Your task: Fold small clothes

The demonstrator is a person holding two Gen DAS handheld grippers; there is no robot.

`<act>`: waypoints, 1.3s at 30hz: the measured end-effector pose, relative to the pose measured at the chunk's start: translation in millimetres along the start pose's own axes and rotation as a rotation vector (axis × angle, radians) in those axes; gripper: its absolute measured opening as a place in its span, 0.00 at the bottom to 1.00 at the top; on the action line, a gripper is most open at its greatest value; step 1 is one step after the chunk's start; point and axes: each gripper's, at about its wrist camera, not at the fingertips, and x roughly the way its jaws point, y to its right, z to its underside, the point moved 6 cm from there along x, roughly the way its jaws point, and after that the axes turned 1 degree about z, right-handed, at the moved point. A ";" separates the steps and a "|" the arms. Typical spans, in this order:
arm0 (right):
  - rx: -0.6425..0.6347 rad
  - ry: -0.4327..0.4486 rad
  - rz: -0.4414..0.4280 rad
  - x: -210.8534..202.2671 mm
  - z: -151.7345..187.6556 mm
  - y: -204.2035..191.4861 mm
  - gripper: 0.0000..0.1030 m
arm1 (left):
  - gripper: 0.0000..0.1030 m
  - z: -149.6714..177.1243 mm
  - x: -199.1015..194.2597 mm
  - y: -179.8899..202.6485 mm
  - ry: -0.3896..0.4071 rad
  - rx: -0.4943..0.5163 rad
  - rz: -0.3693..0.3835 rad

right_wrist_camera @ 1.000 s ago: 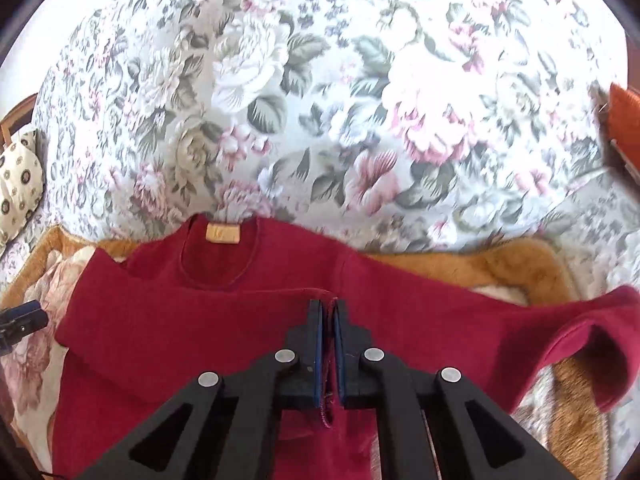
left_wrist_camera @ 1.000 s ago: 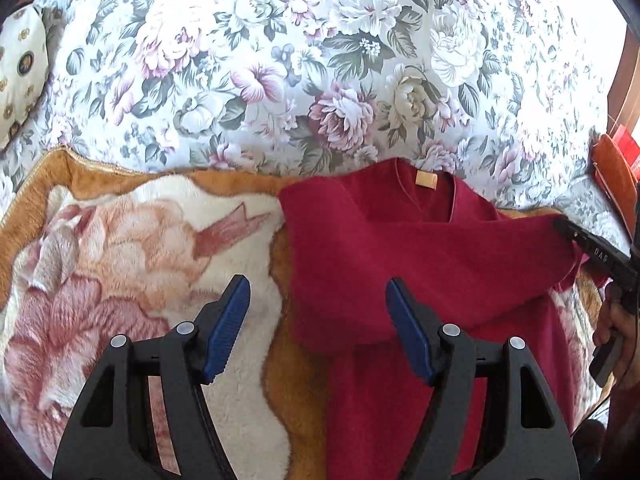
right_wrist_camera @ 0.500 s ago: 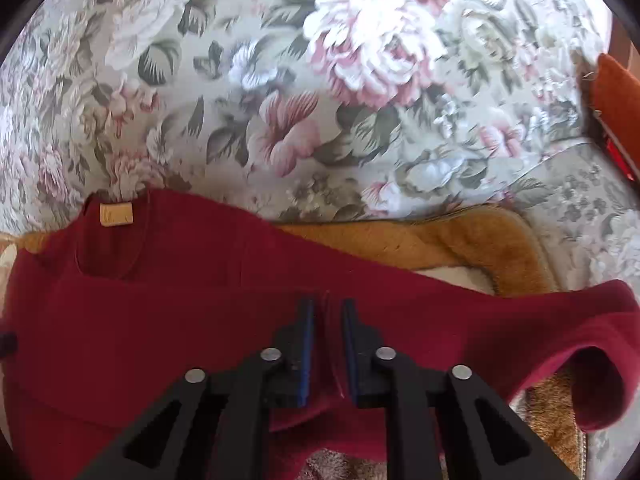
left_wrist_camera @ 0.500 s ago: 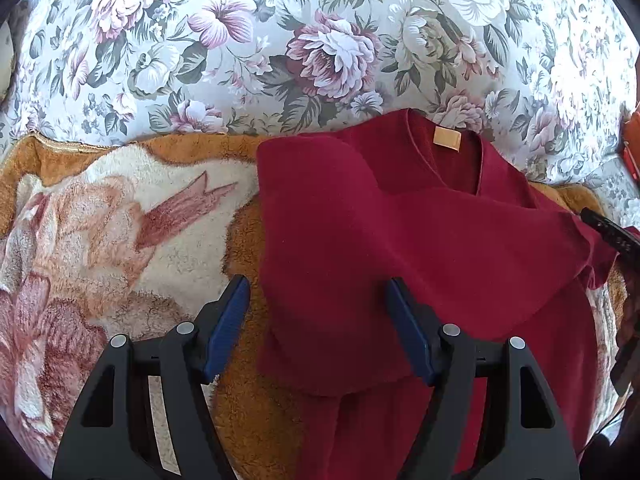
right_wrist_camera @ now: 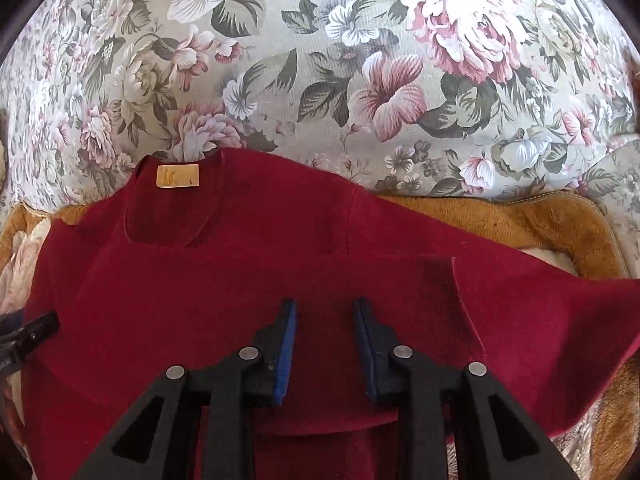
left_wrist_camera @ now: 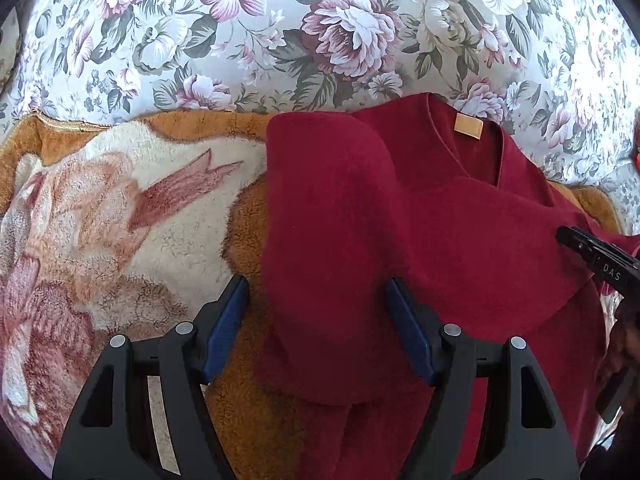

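Left wrist view: left gripper over the folded left sleeve; jaws wide apart, straddling the fold, nothing clamped.
Right wrist view: right gripper low over the chest of the garment; jaws parted, holding nothing.
Garment: dark red sweater lying flat, neck at far side, tan neck label facing up; left sleeve folded across the body, right sleeve spread out to the right.
Support: brown plush blanket under the sweater; floral bedspread beyond, far side.
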 end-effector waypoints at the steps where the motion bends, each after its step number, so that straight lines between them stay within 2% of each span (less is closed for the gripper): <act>1: 0.002 -0.003 -0.004 -5.8 -0.5 -1.0 0.25 | 0.69 0.9 -3.1 0.1 0.002 0.002 0.000; 4: -0.029 0.019 -0.044 -30.8 5.8 -10.6 0.26 | 0.69 7.2 -12.1 3.9 0.006 0.016 -0.003; 10: -0.116 -0.018 -0.012 -39.7 42.1 -20.5 0.27 | 0.69 18.0 -14.5 7.5 -0.001 0.028 -0.015; 11: -0.117 0.005 -0.010 -41.2 43.6 -20.4 0.27 | 0.69 18.5 -14.7 7.0 -0.002 0.019 -0.016; 14: -0.096 -0.012 -0.010 -42.7 45.2 -22.6 0.27 | 0.69 17.3 -20.7 9.2 0.004 0.013 -0.026; 18: -0.061 -0.024 -0.049 -50.9 44.5 -23.2 0.27 | 0.69 17.9 -36.1 17.9 0.036 0.047 -0.033; 25: -0.017 -0.009 -0.048 -67.5 52.0 -11.1 0.27 | 0.69 19.4 -54.3 45.2 0.073 0.093 -0.015; 33: 0.058 0.003 -0.053 -60.4 44.4 4.9 0.27 | 0.69 18.5 -35.9 83.2 0.048 0.128 0.020; 36: 0.052 -0.039 -0.044 -47.2 45.0 5.1 0.27 | 0.69 18.1 -17.9 98.5 0.019 0.151 0.030; 39: 0.085 -0.052 -0.088 -47.8 47.1 11.8 0.27 | 0.69 22.0 3.4 113.8 -0.026 0.177 0.041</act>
